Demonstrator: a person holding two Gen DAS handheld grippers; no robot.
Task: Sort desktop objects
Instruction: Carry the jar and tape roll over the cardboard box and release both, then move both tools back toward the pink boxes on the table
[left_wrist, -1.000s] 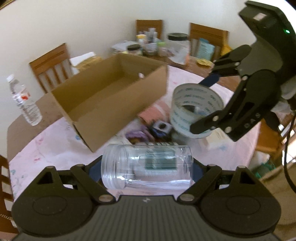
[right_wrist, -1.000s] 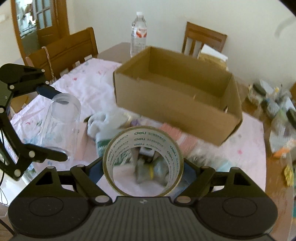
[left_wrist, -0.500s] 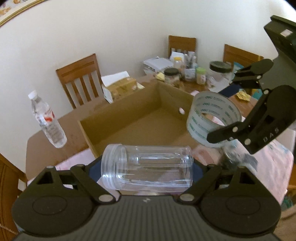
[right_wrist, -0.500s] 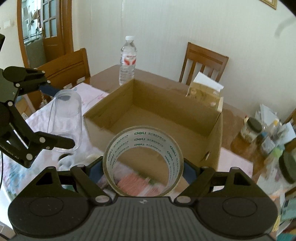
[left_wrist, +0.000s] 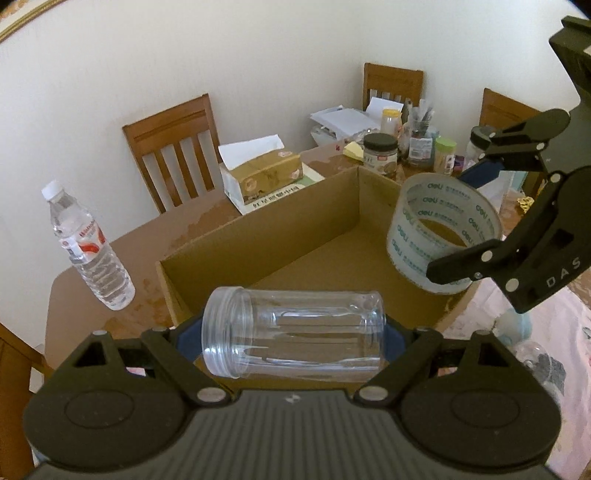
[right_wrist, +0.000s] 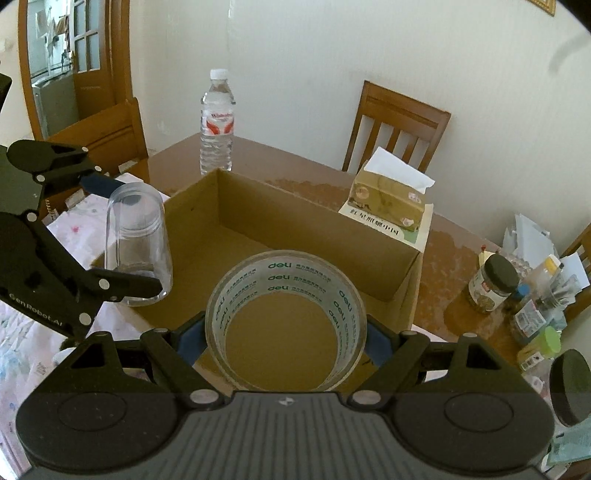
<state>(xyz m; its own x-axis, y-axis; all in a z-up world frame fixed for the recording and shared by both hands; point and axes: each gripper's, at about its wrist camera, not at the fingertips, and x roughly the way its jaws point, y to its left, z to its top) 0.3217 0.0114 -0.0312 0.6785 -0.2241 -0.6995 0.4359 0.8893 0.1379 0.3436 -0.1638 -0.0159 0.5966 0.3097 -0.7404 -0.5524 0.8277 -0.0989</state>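
My left gripper (left_wrist: 291, 332) is shut on a clear plastic jar (left_wrist: 295, 332), which lies crosswise between the pads with its threaded mouth to the left. It hangs over the near wall of an open cardboard box (left_wrist: 258, 236). A roll of clear tape (right_wrist: 286, 321) is clamped on its outer sides by my right gripper (right_wrist: 286, 339), above the near part of the same box (right_wrist: 295, 225). In the left wrist view the right gripper (left_wrist: 465, 229) and its tape roll (left_wrist: 443, 236) hang over the box's right end. The right wrist view has the left gripper (right_wrist: 114, 236) with the jar (right_wrist: 136, 243) at the box's left end.
A water bottle (left_wrist: 88, 247) stands left of the box on the brown table (left_wrist: 147, 240). Behind the box lies a tissue box (left_wrist: 262, 177). Jars and small containers (left_wrist: 406, 147) crowd the far right corner. Wooden chairs (left_wrist: 173, 144) line the wall. A pink cloth (left_wrist: 535, 332) with small items lies at right.
Both grippers have carried the jar and the tape roll forward from above the cluttered pink cloth to above the open box. Their grips look unchanged.
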